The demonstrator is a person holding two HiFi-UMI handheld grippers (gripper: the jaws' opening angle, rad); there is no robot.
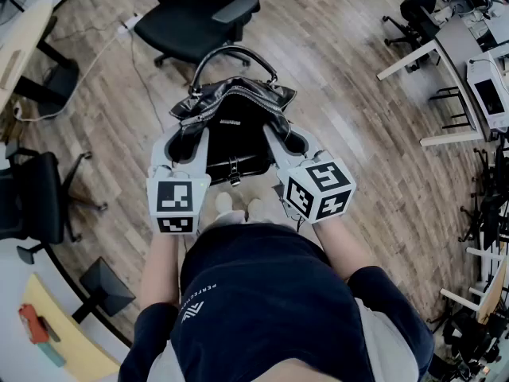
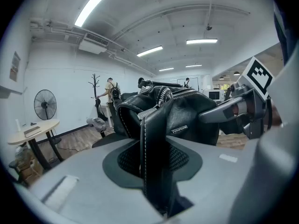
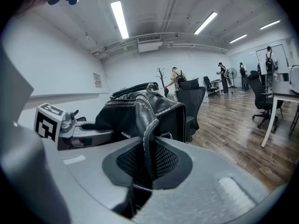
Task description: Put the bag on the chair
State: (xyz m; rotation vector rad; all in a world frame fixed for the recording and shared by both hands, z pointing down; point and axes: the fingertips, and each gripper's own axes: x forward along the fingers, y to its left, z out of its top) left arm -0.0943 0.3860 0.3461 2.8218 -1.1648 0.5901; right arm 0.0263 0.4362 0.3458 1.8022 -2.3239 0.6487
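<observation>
Hanging in the middle of the head view, a black leather bag (image 1: 231,130) is held up between two grippers above the wooden floor (image 1: 358,110), with its arched handle pointing toward the top of the frame. The left gripper (image 1: 180,145) is seen at the bag's left edge and the right gripper (image 1: 291,142) at its right edge. In the left gripper view, a stitched fold of the bag (image 2: 187,115) is pinched between the narrow jaws of the left gripper (image 2: 154,171). In the right gripper view, the jaws of the right gripper (image 3: 147,167) are likewise closed on a thin stitched flap of the bag (image 3: 135,111). A black office chair (image 1: 199,14) is shown at the top centre of the head view, apart from the bag and with nothing on its seat. The person's feet (image 1: 238,207) are visible just below the bag. A white desk (image 1: 469,62) is placed at the upper right.
</observation>
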